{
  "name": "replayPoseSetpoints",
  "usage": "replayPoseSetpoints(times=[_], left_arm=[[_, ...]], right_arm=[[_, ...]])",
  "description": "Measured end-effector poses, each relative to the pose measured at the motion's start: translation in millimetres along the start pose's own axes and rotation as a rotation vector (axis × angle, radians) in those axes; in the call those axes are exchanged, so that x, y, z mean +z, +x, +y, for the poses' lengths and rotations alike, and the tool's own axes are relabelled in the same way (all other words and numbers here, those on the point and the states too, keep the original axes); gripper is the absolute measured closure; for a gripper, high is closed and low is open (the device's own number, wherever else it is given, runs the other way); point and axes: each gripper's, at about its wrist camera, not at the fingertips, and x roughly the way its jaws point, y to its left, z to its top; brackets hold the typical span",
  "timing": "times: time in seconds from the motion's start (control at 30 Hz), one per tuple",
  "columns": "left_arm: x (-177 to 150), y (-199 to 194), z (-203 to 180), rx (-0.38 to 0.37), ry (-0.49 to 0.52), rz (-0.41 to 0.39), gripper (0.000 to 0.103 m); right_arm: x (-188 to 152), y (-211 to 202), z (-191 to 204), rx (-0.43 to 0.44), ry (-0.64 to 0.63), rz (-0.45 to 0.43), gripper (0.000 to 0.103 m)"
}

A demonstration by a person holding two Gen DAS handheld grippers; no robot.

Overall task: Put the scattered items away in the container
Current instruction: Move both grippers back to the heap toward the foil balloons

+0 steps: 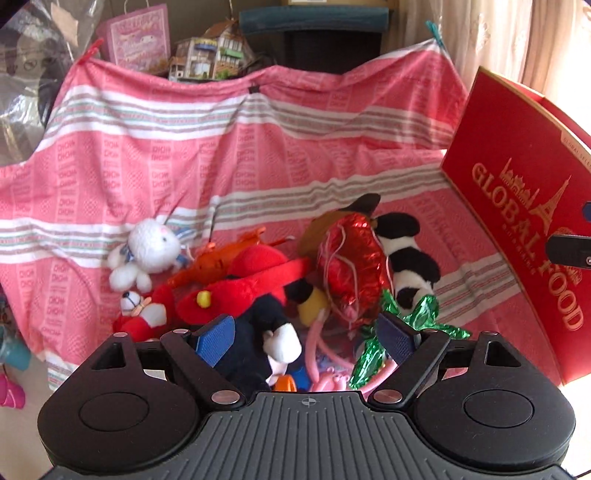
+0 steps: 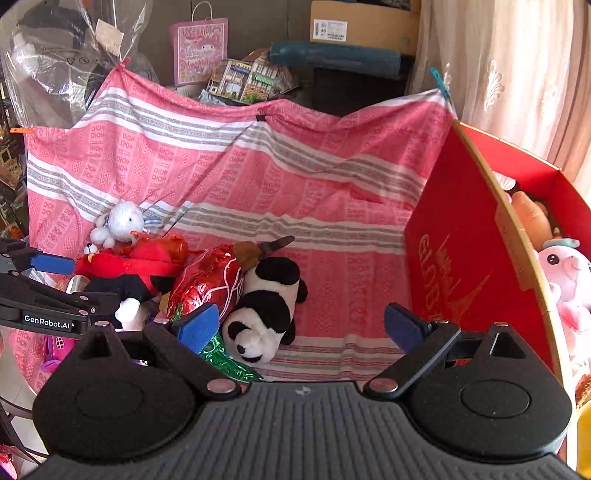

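Note:
A heap of soft toys lies on the pink striped cloth (image 1: 258, 155): a white bunny (image 1: 147, 247), a red plush (image 1: 243, 284), a black mouse doll (image 1: 258, 332), a red foil balloon (image 1: 351, 266) and a panda (image 2: 266, 310). The red "Global Food" box (image 2: 454, 266) stands at the right and holds a pink plush (image 2: 569, 273). My left gripper (image 1: 306, 341) is open, low over the mouse doll and balloon. My right gripper (image 2: 301, 326) is open and empty, just right of the panda. The left gripper also shows in the right wrist view (image 2: 51, 266).
Behind the cloth stand a pink paper bag (image 2: 199, 51), a cardboard toy house (image 2: 247, 79), a dark bin (image 1: 325, 37) and a carton (image 2: 362, 26). A clear plastic bag (image 2: 55, 55) hangs at the left. A curtain (image 2: 517, 74) hangs at the right.

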Motion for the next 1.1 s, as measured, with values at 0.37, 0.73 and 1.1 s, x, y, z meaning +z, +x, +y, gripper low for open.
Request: replayPoseSetpoints(times=[0.37,0.73,1.1], left_arm=[[-18,35,-19,-0.116,0.003,0.073,0.011],[18,89,-58,-0.117,0.03,0.134,0.012],[0,103,-34,-0.184,0.0,0.203,0.018]], right_arm=[[-25,31,14,-0.002,0.001,0.125,0.006],[-64,21,-10,-0.068,0.068,0.214,0.006],[-69,32,-7,-0.018,0.074,0.231,0.006]])
